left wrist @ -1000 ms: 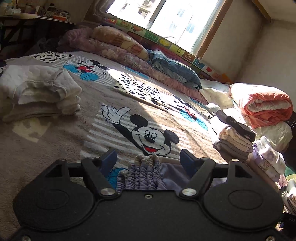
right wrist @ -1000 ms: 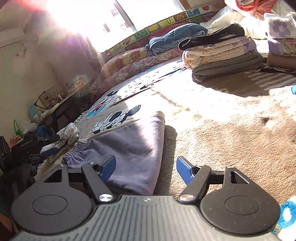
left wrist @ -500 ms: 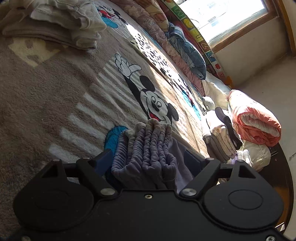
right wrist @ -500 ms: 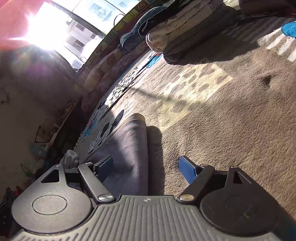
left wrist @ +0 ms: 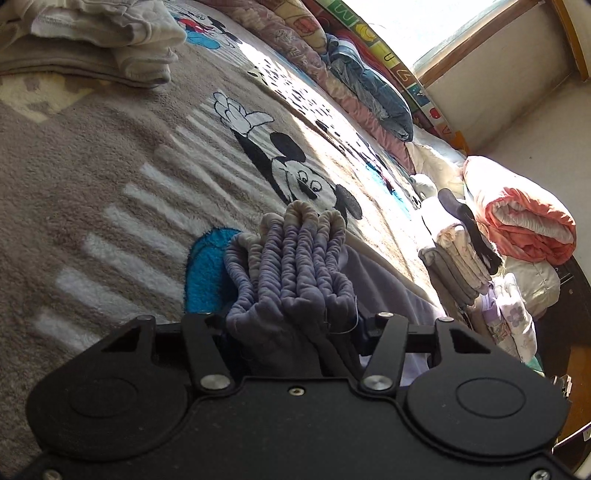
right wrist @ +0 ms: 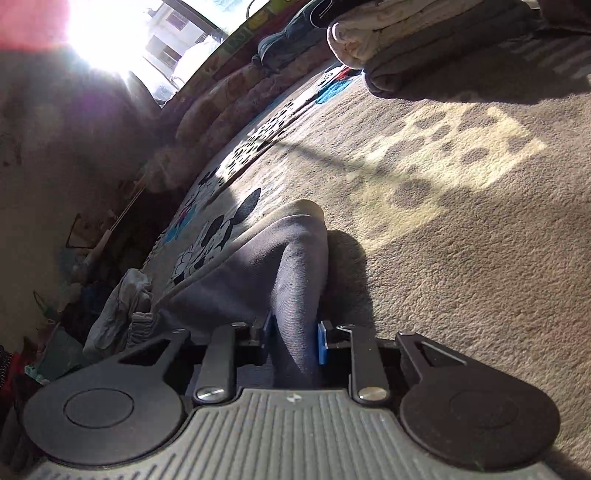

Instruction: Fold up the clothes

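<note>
**Both tools clamp down on the purple trousers**

Since a second ago both tools have gone from spread wide to pinched tight on the purple trousers (left wrist: 295, 273), and both cameras have rolled over hard. Left tool (left wrist: 291, 325) now has the gathered elastic waistband bunched between its fingers, ribbed folds fanning up toward 12 o'clock over the cartoon-mouse blanket (left wrist: 110, 184) on the bed. The fingertips themselves are buried under cloth, so the pads can't be made out in this view.

Right tool (right wrist: 293, 341) is pressed together on a raised ridge of the same fabric (right wrist: 291, 266), one blue pad (right wrist: 322, 341) showing at each side of the fold. From there the trousers run away toward 11 o'clock, lying on the blanket (right wrist: 461, 258).

No bins or baskets to report; the folded goods sit in open stacks on the bed. One folded pile (left wrist: 454, 254) lies at 3 o'clock in the left view, a dark item on top. A pale stack (left wrist: 92, 40) sits at 11 o'clock, cut off by the frame edge. A rolled orange quilt (left wrist: 524, 218) lies beyond at 2 o'clock.

Glare from the window (right wrist: 103, 33) washes out the right view's upper left; the clutter at 9 o'clock there is too dark to identify.
</note>
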A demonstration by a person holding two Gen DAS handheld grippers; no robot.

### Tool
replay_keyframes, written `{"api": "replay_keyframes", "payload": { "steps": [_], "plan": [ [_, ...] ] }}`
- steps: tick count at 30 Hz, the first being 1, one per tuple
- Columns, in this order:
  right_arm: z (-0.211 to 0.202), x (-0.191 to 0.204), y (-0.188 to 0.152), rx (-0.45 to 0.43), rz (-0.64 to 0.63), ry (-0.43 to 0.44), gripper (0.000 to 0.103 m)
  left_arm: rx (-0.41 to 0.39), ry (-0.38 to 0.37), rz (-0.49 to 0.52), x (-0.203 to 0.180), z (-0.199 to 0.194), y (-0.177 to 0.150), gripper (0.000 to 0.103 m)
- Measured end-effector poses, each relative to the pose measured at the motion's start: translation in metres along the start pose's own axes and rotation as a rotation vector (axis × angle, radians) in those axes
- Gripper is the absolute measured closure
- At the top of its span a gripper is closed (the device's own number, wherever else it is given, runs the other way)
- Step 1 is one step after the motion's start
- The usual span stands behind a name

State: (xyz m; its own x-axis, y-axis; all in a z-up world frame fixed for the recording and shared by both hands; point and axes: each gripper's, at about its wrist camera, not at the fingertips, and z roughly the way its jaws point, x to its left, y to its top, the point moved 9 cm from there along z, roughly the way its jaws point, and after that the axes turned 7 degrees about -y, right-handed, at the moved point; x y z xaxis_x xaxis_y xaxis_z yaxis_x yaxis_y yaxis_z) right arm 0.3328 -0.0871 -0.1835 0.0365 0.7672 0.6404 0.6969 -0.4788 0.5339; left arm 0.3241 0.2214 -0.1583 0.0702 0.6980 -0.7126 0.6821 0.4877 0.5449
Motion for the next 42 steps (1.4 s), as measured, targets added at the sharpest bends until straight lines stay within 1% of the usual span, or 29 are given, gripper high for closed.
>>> {"api": "replay_keyframes", "payload": {
  "steps": [2, 5, 8, 11, 14, 19, 22, 23, 24, 25, 27, 28, 29, 30, 31, 32, 33, 34, 35, 36, 37, 38, 40, 42],
  "plan": [
    [-0.007, -0.001, 0.0, -0.015, 0.023, 0.018, 0.087, -0.006, -0.011, -0.005, 0.0, -0.001, 0.0, 0.061],
    [-0.019, 0.0, 0.0, -0.032, 0.068, 0.043, 0.09, -0.014, -0.038, -0.03, -0.001, -0.004, 0.001, 0.066],
    [-0.035, 0.007, 0.002, -0.034, 0.091, 0.075, 0.092, -0.018, -0.065, -0.057, -0.005, -0.009, 0.004, 0.068],
    [-0.056, 0.009, 0.006, -0.046, 0.146, 0.104, 0.092, -0.016, -0.101, -0.064, -0.016, -0.014, 0.006, 0.068],
    [-0.079, 0.006, 0.011, -0.064, 0.18, 0.12, 0.092, 0.003, -0.15, -0.076, -0.031, -0.016, 0.002, 0.069],
    [-0.128, -0.011, 0.016, -0.108, 0.205, 0.121, 0.092, 0.069, -0.233, -0.1, -0.06, -0.01, -0.017, 0.069],
    [-0.152, -0.029, 0.017, -0.136, 0.191, 0.087, 0.092, 0.114, -0.257, -0.104, -0.076, 0.001, -0.035, 0.069],
    [-0.157, -0.035, 0.017, -0.144, 0.178, 0.063, 0.092, 0.128, -0.261, -0.106, -0.081, 0.005, -0.042, 0.069],
    [-0.156, -0.044, 0.016, -0.142, 0.15, 0.016, 0.092, 0.144, -0.255, -0.105, -0.084, 0.01, -0.05, 0.069],
    [-0.153, -0.054, 0.013, -0.133, 0.116, -0.039, 0.092, 0.163, -0.224, -0.112, -0.08, 0.018, -0.058, 0.069],
    [-0.139, -0.076, 0.002, -0.079, 0.041, -0.187, 0.083, 0.202, -0.162, -0.125, -0.074, 0.032, -0.075, 0.068],
    [-0.136, -0.084, -0.003, -0.072, 0.0, -0.25, 0.079, 0.201, -0.134, -0.126, -0.069, 0.036, -0.08, 0.064],
    [-0.139, -0.087, -0.004, -0.088, -0.028, -0.272, 0.078, 0.193, -0.148, -0.14, -0.069, 0.035, -0.08, 0.06],
    [-0.145, -0.083, -0.005, -0.119, -0.063, -0.28, 0.076, 0.194, -0.171, -0.153, -0.071, 0.032, -0.077, 0.057],
    [-0.153, -0.077, -0.005, -0.154, -0.105, -0.29, 0.07, 0.192, -0.193, -0.166, -0.072, 0.029, -0.073, 0.049],
    [-0.161, -0.071, -0.005, -0.189, -0.147, -0.3, 0.065, 0.168, -0.204, -0.176, -0.071, 0.024, -0.069, 0.042],
    [-0.166, -0.06, -0.006, -0.21, -0.2, -0.296, 0.065, 0.148, -0.218, -0.192, -0.069, 0.019, -0.065, 0.039],
    [-0.167, -0.043, -0.008, -0.22, -0.268, -0.283, 0.064, 0.142, -0.228, -0.204, -0.066, 0.016, -0.062, 0.038],
    [-0.167, -0.028, -0.011, -0.224, -0.329, -0.272, 0.06, 0.127, -0.233, -0.221, -0.062, 0.012, -0.058, 0.038],
    [-0.165, -0.007, -0.017, -0.222, -0.409, -0.259, 0.057, 0.106, -0.231, -0.232, -0.058, 0.007, -0.053, 0.038],
    [-0.161, 0.017, -0.023, -0.218, -0.502, -0.246, 0.051, 0.094, -0.232, -0.238, -0.056, 0.002, -0.05, 0.037],
    [-0.155, 0.038, -0.032, -0.204, -0.594, -0.238, 0.045, 0.087, -0.228, -0.231, -0.056, -0.001, -0.048, 0.037],
    [-0.142, 0.071, -0.053, -0.169, -0.755, -0.244, 0.038, 0.075, -0.208, -0.204, -0.057, -0.007, -0.043, 0.037],
    [-0.125, 0.102, -0.08, -0.134, -0.941, -0.272, 0.034, 0.066, -0.183, -0.162, -0.059, -0.014, -0.04, 0.037]
  ]
}}
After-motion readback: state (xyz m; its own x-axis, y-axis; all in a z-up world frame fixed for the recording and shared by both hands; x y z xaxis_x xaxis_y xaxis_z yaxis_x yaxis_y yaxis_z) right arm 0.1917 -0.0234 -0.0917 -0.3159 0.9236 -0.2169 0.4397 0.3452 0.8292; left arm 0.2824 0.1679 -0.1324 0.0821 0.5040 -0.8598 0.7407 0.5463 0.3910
